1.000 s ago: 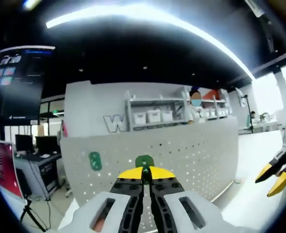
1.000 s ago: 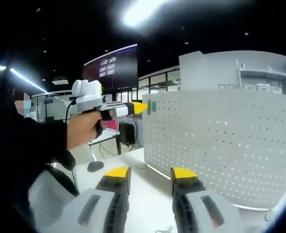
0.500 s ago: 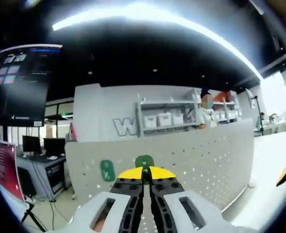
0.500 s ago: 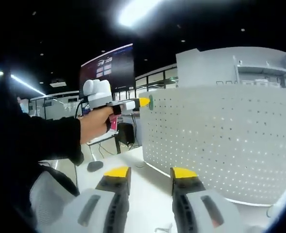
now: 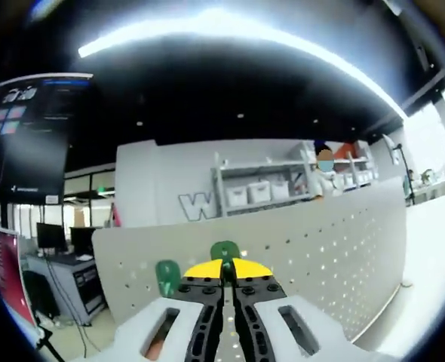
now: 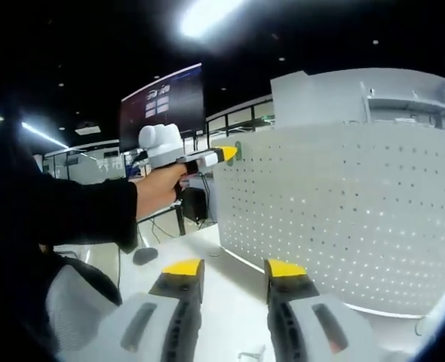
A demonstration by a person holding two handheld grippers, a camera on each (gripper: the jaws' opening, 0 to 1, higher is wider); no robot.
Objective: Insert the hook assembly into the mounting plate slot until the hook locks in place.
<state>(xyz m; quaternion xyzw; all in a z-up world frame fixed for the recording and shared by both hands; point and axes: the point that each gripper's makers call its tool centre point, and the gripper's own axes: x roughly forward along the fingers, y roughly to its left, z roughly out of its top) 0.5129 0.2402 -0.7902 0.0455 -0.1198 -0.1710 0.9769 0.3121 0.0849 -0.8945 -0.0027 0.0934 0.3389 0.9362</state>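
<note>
Insertion step under way: left gripper (image 5: pixel 223 265), jaws pinched tight on the green hook assembly (image 5: pixel 225 251), holds it at the upper edge of the white perforated mounting plate (image 5: pixel 313 249). A second green hook (image 5: pixel 167 274) already sits on the plate just beside. Right gripper (image 6: pixel 233 268) hangs empty, jaws wide apart; next comes a push until it locks

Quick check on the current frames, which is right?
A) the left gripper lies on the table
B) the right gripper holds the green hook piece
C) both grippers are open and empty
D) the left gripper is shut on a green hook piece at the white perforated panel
D: in the left gripper view the left gripper has its yellow-tipped jaws closed on the green hook piece in front of the white perforated panel; the right gripper stands open and empty.
</note>
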